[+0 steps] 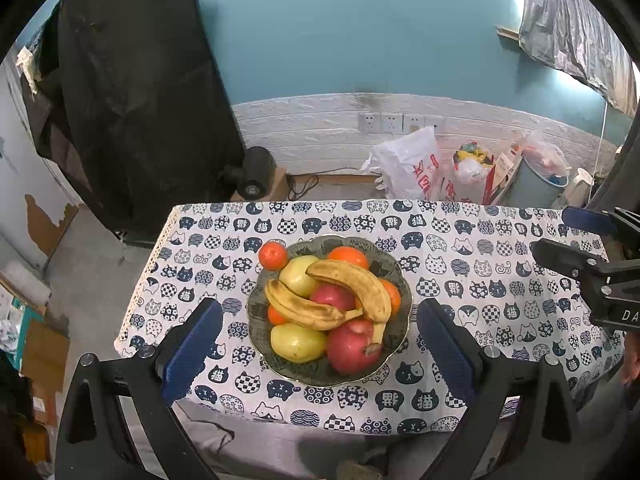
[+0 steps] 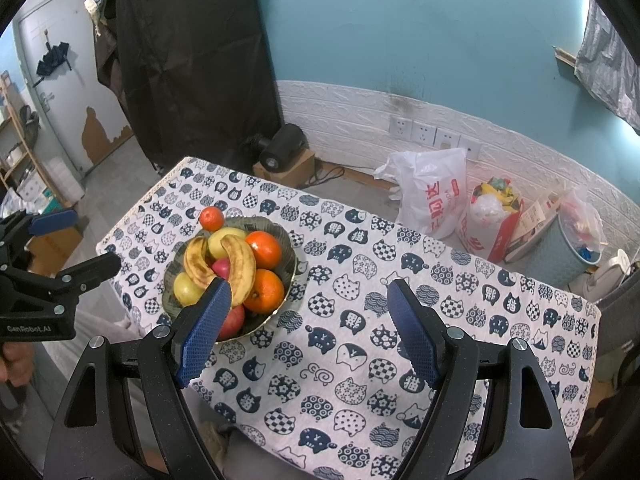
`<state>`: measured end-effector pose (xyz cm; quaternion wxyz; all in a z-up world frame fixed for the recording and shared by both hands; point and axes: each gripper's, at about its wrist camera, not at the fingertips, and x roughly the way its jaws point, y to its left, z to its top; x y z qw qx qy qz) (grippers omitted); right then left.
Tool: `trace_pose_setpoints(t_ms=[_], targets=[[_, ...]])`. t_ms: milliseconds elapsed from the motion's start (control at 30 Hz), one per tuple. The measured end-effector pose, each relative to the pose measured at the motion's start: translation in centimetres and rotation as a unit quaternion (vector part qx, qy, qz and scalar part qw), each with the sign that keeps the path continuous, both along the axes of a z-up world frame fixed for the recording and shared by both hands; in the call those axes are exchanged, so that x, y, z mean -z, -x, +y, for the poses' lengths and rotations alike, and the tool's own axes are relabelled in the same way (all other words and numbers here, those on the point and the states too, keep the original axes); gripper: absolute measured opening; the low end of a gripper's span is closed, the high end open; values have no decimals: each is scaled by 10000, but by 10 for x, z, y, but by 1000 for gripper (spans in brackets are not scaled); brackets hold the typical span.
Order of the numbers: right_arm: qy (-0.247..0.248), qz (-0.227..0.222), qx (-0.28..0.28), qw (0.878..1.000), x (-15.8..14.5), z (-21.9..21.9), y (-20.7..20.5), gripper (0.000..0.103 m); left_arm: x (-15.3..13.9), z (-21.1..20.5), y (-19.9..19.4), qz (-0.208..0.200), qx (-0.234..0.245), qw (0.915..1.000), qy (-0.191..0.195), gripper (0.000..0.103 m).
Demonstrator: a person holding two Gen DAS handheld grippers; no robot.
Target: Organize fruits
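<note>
The left gripper (image 1: pixel 320 320) hangs above the near edge of the surface (image 1: pixel 460 248) with its blue-padded fingers (image 1: pixel 192 348) spread wide and nothing between them; in its own view the bowl (image 1: pixel 256 312) sits framed in the gap, but the pads are apart from it. The right gripper (image 2: pixel 308 312) is likewise spread wide and holds nothing, hovering over the bare cat-print cloth to the right of the bowl (image 2: pixel 290 258). Its left finger (image 2: pixel 204 328) overlaps the bowl's near rim in the right wrist view, though whether it touches or merely passes in front I cannot tell.

The dark, scallop-edged bowl stands toward the left half of the surface (image 2: pixel 440 320) and is piled with fruit. Two spotted bananas (image 1: pixel 352 284) lie across the top of the heap, their stems meeting near the right side. Beneath them are a red apple (image 1: pixel 352 344) at the near side, a yellow-green apple (image 1: pixel 296 342) to its left, another pale apple (image 1: pixel 296 276) farther back, and oranges (image 1: pixel 348 257) at the far and right edges. One small tangerine (image 1: pixel 273 255) sits at the bowl's far-left rim, just beside or against it.

On the floor beyond the surface stand white plastic bags (image 2: pixel 432 196) and a grey-blue bin (image 2: pixel 568 248) against the white brick wall.
</note>
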<state>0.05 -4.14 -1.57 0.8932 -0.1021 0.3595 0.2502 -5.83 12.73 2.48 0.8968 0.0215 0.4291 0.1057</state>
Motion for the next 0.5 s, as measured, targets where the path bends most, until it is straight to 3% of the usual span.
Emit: trace_pose_setpoints(t_ms=[500], targets=[[10,0,-3,10000,1,0,0,79,0,-1,3,-17,0,10000,76,99]])
